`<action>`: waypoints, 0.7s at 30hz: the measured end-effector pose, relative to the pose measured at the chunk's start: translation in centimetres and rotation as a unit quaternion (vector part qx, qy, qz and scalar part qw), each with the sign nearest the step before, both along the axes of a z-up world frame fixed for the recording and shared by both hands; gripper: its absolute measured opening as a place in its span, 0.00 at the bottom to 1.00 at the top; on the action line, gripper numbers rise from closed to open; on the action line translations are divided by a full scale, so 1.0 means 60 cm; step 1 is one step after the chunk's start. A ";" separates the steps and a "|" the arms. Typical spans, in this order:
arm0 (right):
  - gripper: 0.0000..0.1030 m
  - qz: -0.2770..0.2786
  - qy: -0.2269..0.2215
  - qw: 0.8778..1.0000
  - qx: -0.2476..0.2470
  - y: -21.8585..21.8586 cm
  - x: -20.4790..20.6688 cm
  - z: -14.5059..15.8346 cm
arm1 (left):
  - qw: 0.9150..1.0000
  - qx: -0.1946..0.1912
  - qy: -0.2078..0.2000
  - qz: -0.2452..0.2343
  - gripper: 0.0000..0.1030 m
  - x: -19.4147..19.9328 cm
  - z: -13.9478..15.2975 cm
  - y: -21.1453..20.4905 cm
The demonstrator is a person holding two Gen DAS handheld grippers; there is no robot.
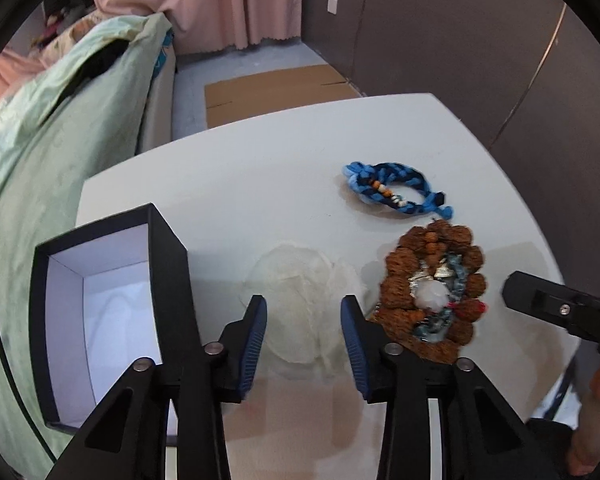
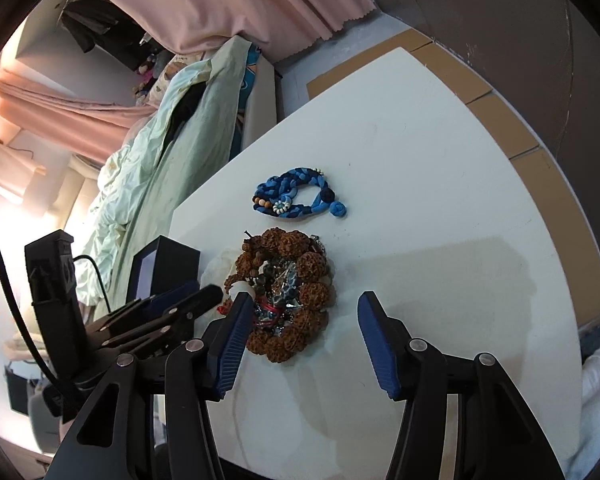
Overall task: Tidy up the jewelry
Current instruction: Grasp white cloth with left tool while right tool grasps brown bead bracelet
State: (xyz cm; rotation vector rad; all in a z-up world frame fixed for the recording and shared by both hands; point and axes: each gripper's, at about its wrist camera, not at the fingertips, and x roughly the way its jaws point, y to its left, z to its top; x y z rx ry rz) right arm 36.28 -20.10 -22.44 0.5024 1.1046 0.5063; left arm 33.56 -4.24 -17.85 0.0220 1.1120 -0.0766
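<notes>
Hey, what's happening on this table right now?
A person with a gripper in each hand is sorting jewelry on a white table. The left gripper hangs open over a white gauzy pouch, beside an open dark box. The right gripper is open near the brown bead pile. A blue braided necklace lies untouched.

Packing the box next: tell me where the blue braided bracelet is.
The blue braided bracelet lies on the white table, just beyond the brown bead pile.
</notes>
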 end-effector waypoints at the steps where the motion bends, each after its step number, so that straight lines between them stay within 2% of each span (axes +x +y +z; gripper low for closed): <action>1: 0.54 0.000 0.002 1.000 0.001 0.000 0.001 -0.001 | 1.000 0.001 0.000 0.001 0.20 0.001 0.000 0.000; 3: 0.54 0.000 0.004 1.000 0.004 -0.002 0.002 -0.003 | 1.000 -0.013 0.006 0.009 0.01 0.003 0.000 0.010; 6: 0.53 0.000 0.005 1.000 0.008 -0.002 0.003 -0.003 | 1.000 -0.022 -0.008 0.015 0.01 -0.006 0.014 0.017; 9: 0.47 0.003 0.010 1.000 0.014 0.000 0.008 -0.004 | 0.999 -0.030 -0.023 0.016 0.01 -0.017 0.034 0.022; 14: 0.47 0.013 0.017 1.000 0.020 0.014 0.023 -0.006 | 0.998 -0.043 -0.046 0.022 0.01 -0.035 0.074 0.034; 21: 0.47 0.024 0.027 0.999 -0.005 0.037 0.043 -0.011 | 0.995 -0.057 -0.077 0.032 0.01 -0.058 0.125 0.038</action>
